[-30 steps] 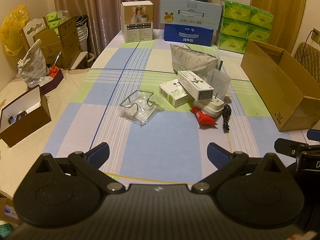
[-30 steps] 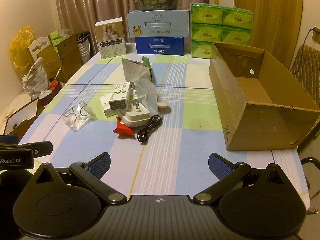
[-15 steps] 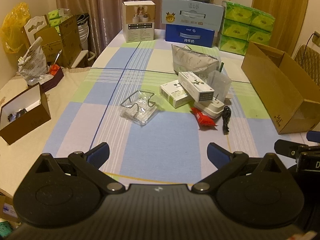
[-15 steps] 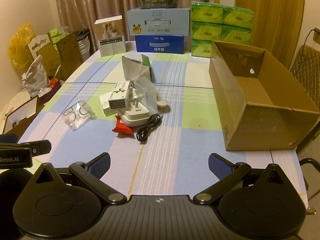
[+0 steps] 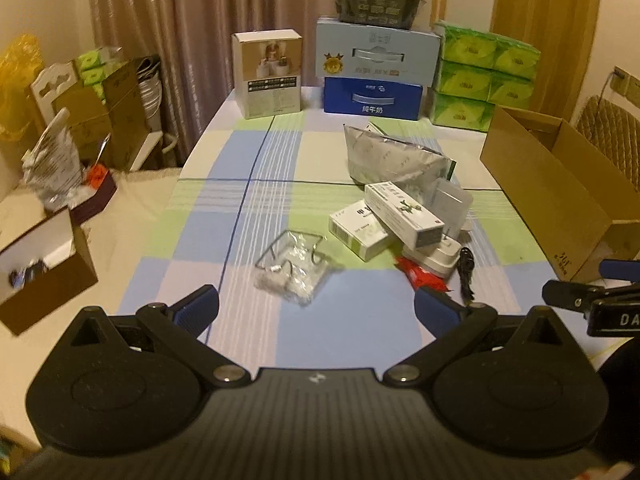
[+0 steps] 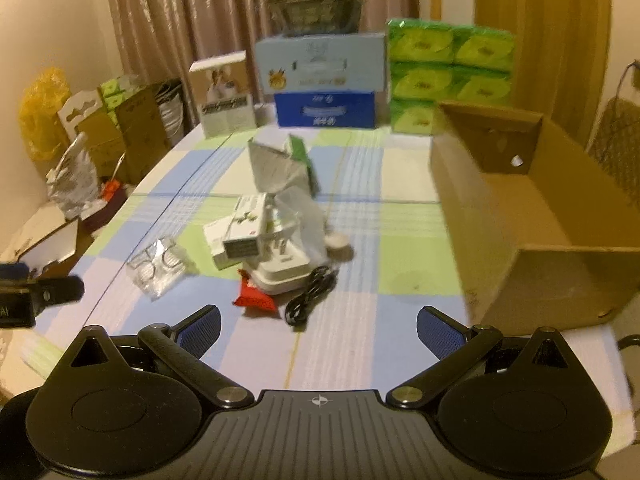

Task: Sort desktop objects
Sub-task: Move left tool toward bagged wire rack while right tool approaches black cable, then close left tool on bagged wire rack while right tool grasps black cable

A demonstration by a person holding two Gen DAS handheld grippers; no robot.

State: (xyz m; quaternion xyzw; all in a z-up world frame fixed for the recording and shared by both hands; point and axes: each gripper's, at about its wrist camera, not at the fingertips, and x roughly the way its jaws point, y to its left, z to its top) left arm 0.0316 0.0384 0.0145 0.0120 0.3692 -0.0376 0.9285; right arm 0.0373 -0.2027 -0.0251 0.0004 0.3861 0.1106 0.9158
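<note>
We see the table [image 5: 224, 240], covered in a blue, green and white checked cloth, running away from both cameras toward a curtain [image 5: 192, 20]. On its right side stands a large open cardboard box [image 6: 532, 216], empty as far as we can see into it. At the far edge are stacked milk cartons [image 5: 374, 74], green tissue packs [image 5: 484, 76] and a white product box [image 5: 268, 74]. Near the table's middle lies a loose heap: a silver foil pouch [image 5: 384, 160] at the back, then two white medicine boxes [image 5: 384, 220], the longer resting across the shorter and leaning on a white power adapter [image 6: 280, 268]. Just beside the adapter we find a coiled black cable [image 6: 310, 296] and a red sachet [image 6: 254, 300], and a little apart to the left a clear plastic packet [image 5: 292, 272] holding wire hooks. Our left gripper [image 5: 316, 308] hangs above the near edge with its jaws wide apart and nothing between them, the packet straight ahead. Our right gripper [image 6: 318, 324] is likewise spread wide and empty, facing the cable and sachet; its view is somewhat blurred. Each gripper shows at the edge of the other's view.
</note>
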